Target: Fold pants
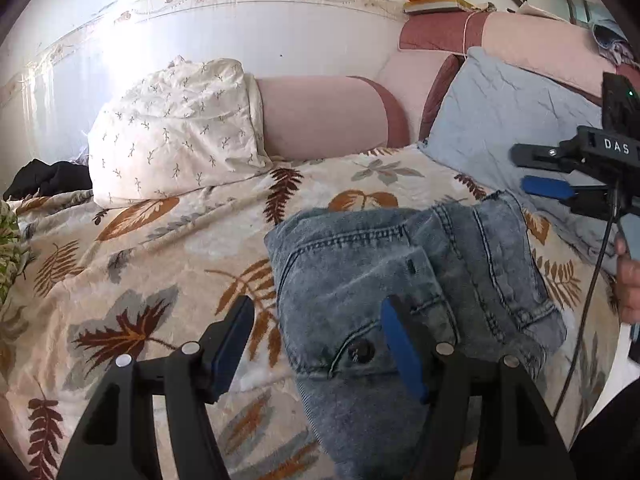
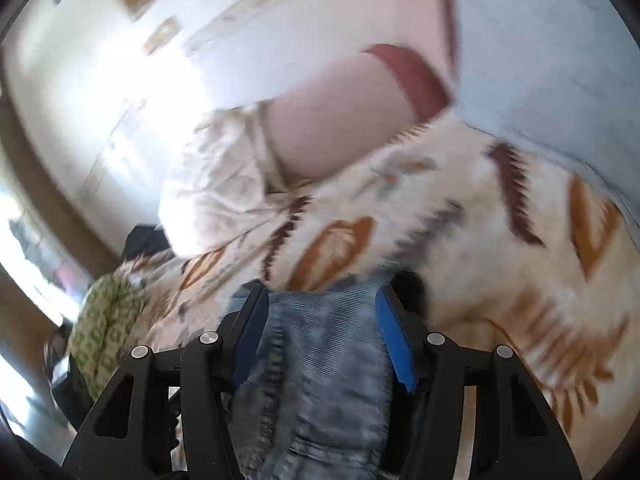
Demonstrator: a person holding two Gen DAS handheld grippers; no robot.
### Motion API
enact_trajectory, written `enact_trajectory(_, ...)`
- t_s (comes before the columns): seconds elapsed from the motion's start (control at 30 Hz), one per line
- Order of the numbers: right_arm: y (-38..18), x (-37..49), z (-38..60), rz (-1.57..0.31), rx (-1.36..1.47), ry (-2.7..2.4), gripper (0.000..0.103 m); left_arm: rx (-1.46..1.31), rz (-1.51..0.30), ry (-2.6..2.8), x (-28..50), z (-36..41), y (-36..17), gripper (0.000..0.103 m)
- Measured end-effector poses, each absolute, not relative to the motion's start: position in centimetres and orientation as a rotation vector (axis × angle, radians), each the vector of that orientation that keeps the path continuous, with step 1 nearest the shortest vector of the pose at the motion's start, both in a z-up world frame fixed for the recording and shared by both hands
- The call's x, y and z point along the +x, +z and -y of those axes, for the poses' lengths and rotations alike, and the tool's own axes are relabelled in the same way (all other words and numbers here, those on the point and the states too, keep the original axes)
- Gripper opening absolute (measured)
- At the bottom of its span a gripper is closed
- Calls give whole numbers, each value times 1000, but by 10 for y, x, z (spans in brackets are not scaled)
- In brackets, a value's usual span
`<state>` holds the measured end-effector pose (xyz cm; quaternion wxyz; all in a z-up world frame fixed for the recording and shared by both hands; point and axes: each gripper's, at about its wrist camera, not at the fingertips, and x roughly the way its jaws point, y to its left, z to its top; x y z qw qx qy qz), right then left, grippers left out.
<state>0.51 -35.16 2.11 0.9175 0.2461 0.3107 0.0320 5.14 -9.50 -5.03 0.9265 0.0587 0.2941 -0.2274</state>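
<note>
Folded blue denim pants (image 1: 404, 280) lie on a leaf-patterned bedspread (image 1: 152, 264) in the left wrist view, back pocket and button facing up. My left gripper (image 1: 320, 312) is open just above the pants' left edge, one finger over the bedspread and one over the denim. My right gripper (image 1: 536, 176) shows at the right edge, above the pants' far right corner, jaws apart and empty. In the blurred right wrist view the right gripper (image 2: 320, 304) is open with the pants (image 2: 320, 380) under and between its fingers.
A white sprigged pillow (image 1: 172, 132) and a pink bolster (image 1: 324, 116) lie at the head of the bed. A light blue pillow (image 1: 516, 120) leans at right. Books (image 1: 432, 0) sit on the headboard. A black garment (image 1: 48, 178) lies far left.
</note>
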Motion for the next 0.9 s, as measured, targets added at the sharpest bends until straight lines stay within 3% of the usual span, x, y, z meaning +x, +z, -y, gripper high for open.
enact_trajectory(0.37, -41, 51, 341, -936, 447, -91, 56, 155, -711, -477, 77, 126, -73, 70)
enact_trajectory(0.4, -50, 53, 344, -962, 470, -99, 60, 186, -722, -467, 78, 129, -75, 73)
enact_trajectory(0.43, -56, 55, 345, -985, 471, -111, 72, 225, -741, -447, 78, 134, -79, 74)
enact_trajectory(0.5, -65, 56, 344, -1025, 441, -156, 85, 225, -764, -434, 79, 134, -80, 74)
enact_trajectory(0.53, -68, 57, 342, -1035, 432, -154, 86, 210, -774, -433, 79, 132, -79, 75)
enact_trajectory(0.8, -26, 35, 324, -914, 300, -166, 81, 149, -780, -343, 81, 94, -45, 76)
enact_trajectory(0.87, -11, 19, 318, -852, 287, -135, 73, 171, -774, -306, 77, 84, -43, 76)
enact_trajectory(0.9, -5, 10, 314, -840, 280, -124, 60, 176, -776, -295, 73, 79, -43, 76)
